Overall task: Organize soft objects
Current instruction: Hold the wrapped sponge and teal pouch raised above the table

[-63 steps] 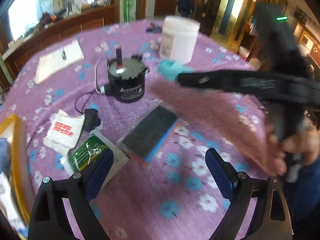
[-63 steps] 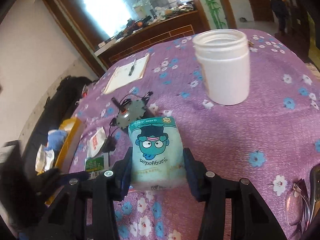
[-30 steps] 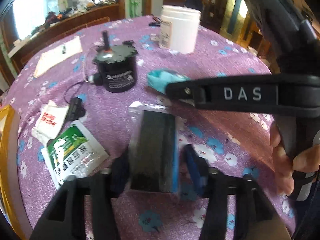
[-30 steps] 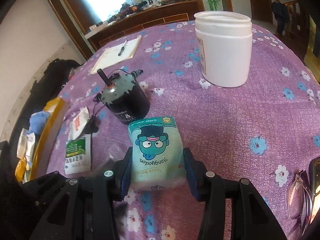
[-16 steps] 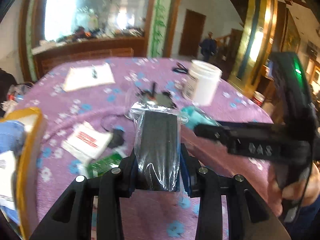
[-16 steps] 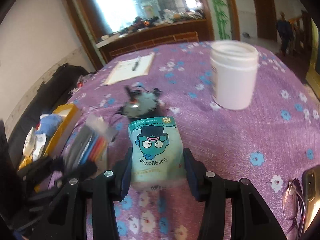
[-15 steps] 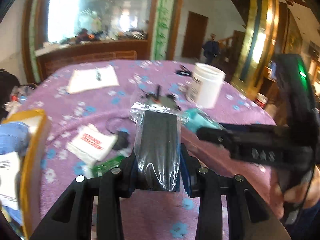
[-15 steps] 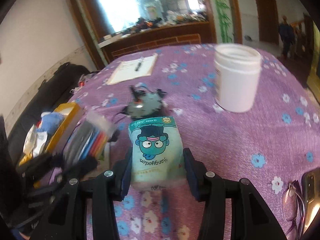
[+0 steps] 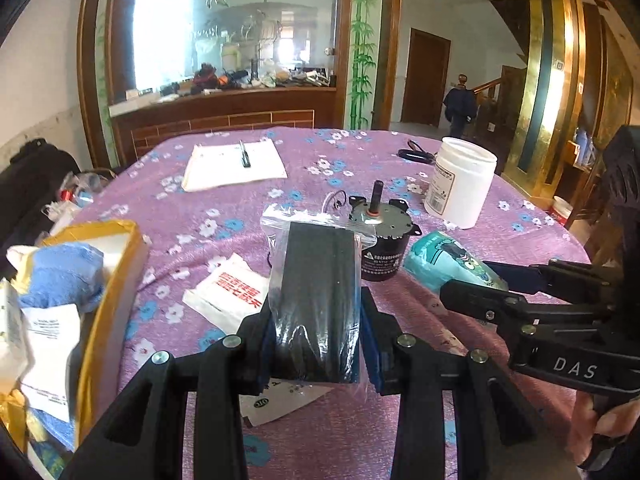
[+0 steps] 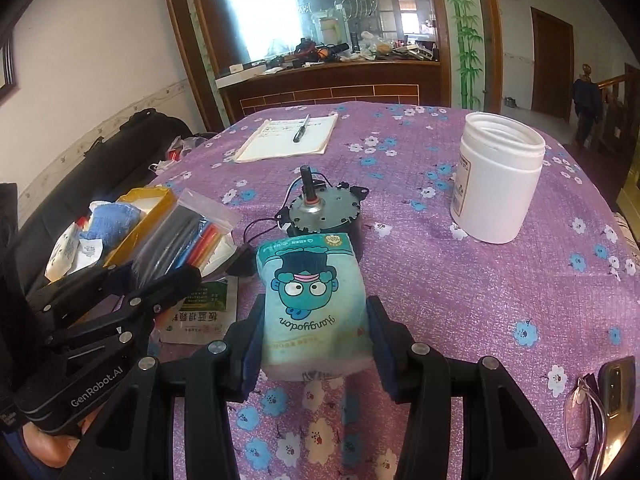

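I'm clamping the left gripper (image 9: 316, 344) narrowly on a clear bag of dark foam sheets (image 9: 316, 300) and the right gripper (image 10: 314, 344) wider on a teal tissue pack (image 10: 314, 304), both lifted above the purple tablecloth (image 10: 480, 300).

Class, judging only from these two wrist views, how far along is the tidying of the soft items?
Done: the yellow box already holds a blue cloth and packets.
In hand: the left claw grips a clear bag of dark strips; the right claw grips a teal tissue pack.
Left: both held items are outside the box, and a white sachet and green sachet lie on the table.
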Demonstrator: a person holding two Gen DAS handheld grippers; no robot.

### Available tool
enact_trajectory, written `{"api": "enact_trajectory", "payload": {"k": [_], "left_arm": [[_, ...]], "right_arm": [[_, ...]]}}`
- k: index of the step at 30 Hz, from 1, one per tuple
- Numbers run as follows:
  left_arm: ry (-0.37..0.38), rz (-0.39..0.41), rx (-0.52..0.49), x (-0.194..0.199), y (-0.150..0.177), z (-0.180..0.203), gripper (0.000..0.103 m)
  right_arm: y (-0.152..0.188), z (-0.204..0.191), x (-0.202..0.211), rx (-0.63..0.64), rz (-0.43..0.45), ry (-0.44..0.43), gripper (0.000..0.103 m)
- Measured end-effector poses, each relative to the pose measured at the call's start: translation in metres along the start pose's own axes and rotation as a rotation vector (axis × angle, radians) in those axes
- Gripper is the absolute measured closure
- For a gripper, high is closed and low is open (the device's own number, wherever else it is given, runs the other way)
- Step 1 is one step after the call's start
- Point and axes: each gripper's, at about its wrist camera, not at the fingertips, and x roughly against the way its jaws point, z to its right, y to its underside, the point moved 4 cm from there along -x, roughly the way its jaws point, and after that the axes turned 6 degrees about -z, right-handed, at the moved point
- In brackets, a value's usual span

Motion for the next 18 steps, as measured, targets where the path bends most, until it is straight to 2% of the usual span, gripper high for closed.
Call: {"api": "enact_trajectory", "payload": {"k": [7, 18], "left_arm": [[-0.071, 0.036, -0.031, 0.0045, -0.0017, 0.0025, 0.068], [-0.126, 0.065, -0.068, 0.0088, -0.0007, 0.0067, 0.068]], "right_arm": [[-0.0002, 0.0014, 0.0015, -0.004, 0.007, 0.003, 0.052], [0.0002, 0.0017, 0.0006, -0.007, 0.006, 0.005, 0.052]]}}
